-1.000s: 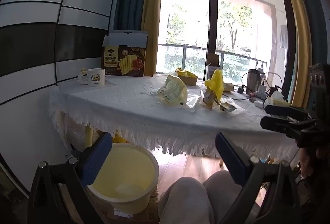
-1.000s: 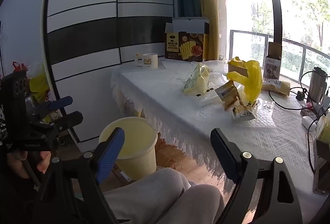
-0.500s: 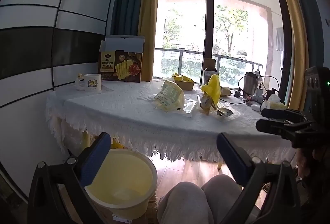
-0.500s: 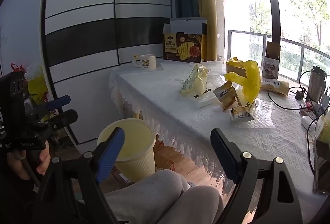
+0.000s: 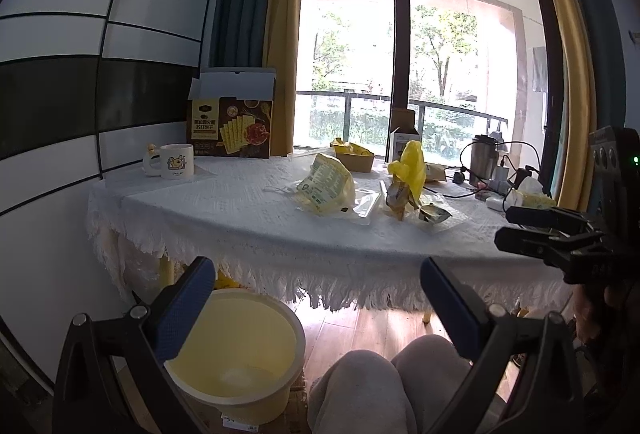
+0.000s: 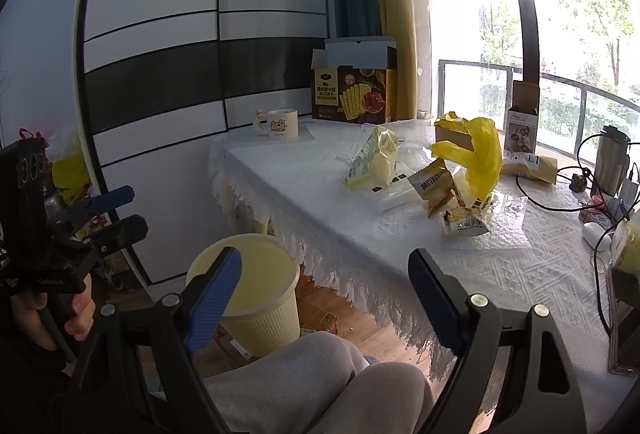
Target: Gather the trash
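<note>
Trash lies on the white tablecloth point(image 5: 224, 210): a yellow-green snack bag point(image 5: 328, 184) point(image 6: 374, 158), a yellow plastic bag point(image 5: 410, 164) point(image 6: 478, 154), small snack wrappers point(image 5: 432, 212) point(image 6: 466, 220) and clear plastic film point(image 6: 500, 226). A pale yellow bin point(image 5: 236, 346) point(image 6: 256, 294) stands on the floor by the table's front edge. My left gripper point(image 5: 316, 302) is open and empty above the bin and my knees. My right gripper point(image 6: 324, 294) is open and empty, short of the table. Each gripper shows in the other's view: the right one point(image 5: 540, 230), the left one point(image 6: 108, 210).
A mug point(image 5: 176, 162), an open cracker box point(image 5: 232, 122), a brown takeaway box point(image 5: 354, 156), a small carton point(image 5: 404, 142), a steel flask point(image 5: 480, 158), cables and chargers point(image 6: 600, 210) also stand on the table. A wardrobe is on the left. My knees point(image 5: 380, 386) are below.
Both grippers have drifted slightly; the left wrist view has tilted up a little, so the table sits lower. Both stay open and empty. Nothing on the table has moved.
</note>
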Available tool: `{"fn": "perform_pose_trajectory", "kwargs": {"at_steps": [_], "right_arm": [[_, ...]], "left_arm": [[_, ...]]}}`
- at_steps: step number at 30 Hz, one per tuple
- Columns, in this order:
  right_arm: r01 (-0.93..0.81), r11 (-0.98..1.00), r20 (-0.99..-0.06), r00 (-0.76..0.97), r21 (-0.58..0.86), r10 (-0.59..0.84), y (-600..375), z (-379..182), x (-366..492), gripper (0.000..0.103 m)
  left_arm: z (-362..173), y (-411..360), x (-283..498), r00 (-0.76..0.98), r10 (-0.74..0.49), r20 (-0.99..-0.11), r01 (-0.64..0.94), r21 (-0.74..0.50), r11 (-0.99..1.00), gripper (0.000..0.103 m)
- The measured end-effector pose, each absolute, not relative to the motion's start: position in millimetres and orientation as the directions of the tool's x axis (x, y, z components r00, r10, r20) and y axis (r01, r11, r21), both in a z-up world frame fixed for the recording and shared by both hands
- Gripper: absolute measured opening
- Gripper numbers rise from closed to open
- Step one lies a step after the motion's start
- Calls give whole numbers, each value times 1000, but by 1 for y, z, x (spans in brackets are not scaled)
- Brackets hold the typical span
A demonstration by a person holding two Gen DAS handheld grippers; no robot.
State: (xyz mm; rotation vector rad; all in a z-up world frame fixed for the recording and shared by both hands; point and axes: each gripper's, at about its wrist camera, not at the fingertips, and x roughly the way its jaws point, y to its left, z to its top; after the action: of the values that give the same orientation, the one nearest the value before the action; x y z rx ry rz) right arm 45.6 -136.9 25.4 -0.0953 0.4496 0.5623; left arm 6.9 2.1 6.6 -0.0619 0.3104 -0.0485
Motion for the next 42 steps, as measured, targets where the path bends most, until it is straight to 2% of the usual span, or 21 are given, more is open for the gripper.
{"fn": "perform_pose_trajectory", "kwargs": {"at_steps": [8,42], "right_arm": [[-543,839,-450,740,41,501,-135,22,48,84],[-541,840,-447,744,33,497,-137,23,44,84]], "left_arm": [[10,4,4,953,-77,-293,49,-102,994,102],[17,4,3,954,-83,-287,57,-100,993,102]]}}
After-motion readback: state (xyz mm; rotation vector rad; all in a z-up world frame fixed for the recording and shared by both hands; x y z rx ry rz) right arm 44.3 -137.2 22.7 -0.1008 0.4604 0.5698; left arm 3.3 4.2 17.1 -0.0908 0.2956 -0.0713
